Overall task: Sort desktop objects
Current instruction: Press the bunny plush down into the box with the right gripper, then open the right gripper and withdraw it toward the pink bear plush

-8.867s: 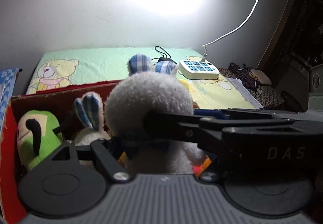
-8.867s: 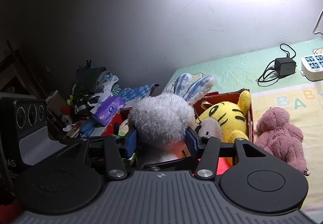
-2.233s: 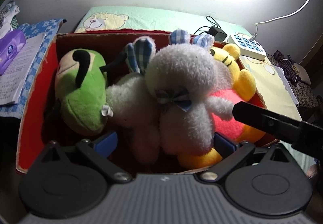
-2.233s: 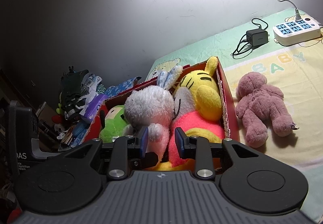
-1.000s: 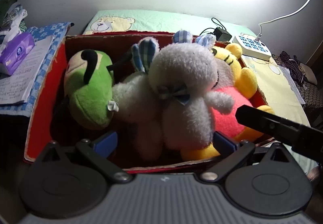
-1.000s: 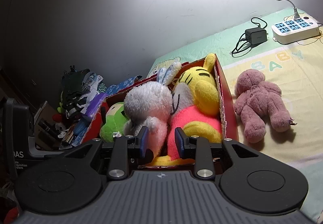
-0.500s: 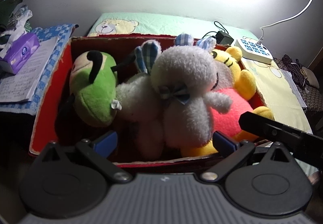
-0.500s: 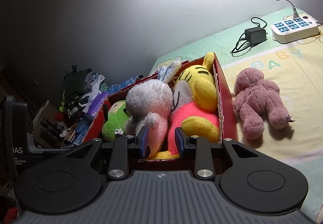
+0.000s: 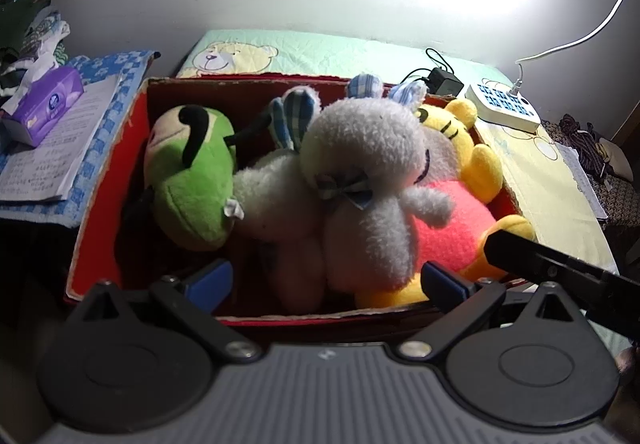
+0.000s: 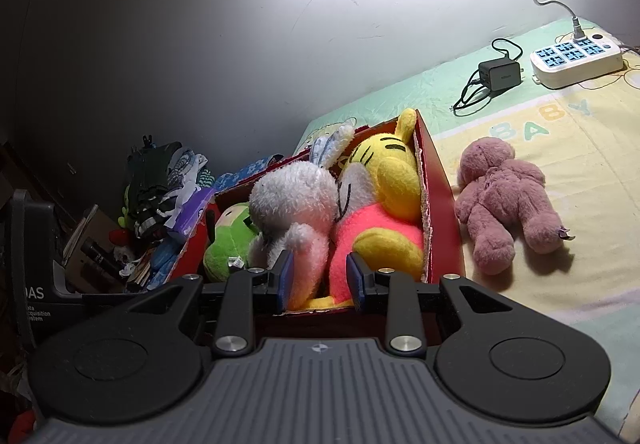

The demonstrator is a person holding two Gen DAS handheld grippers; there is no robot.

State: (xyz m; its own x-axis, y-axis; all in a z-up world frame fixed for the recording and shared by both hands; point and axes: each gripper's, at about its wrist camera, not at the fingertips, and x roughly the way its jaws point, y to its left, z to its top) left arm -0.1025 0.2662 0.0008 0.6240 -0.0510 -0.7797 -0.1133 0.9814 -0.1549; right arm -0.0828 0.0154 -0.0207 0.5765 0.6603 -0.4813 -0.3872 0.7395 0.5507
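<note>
Now we hold both grippers, left [image 9: 326, 280] and right [image 10: 320, 280], jaws spread and empty, before the red box [image 9: 96, 204] of plush toys [image 9: 360, 172].

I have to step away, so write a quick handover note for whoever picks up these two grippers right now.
Left gripper: jaws wide open, empty, at the near rim of the red box.
Right gripper: jaws partly open, empty, at the same rim.
Done: green toy, two white rabbits and yellow tiger lie in the box.
Left: pink bear lies on the blanket beside the box.
</note>
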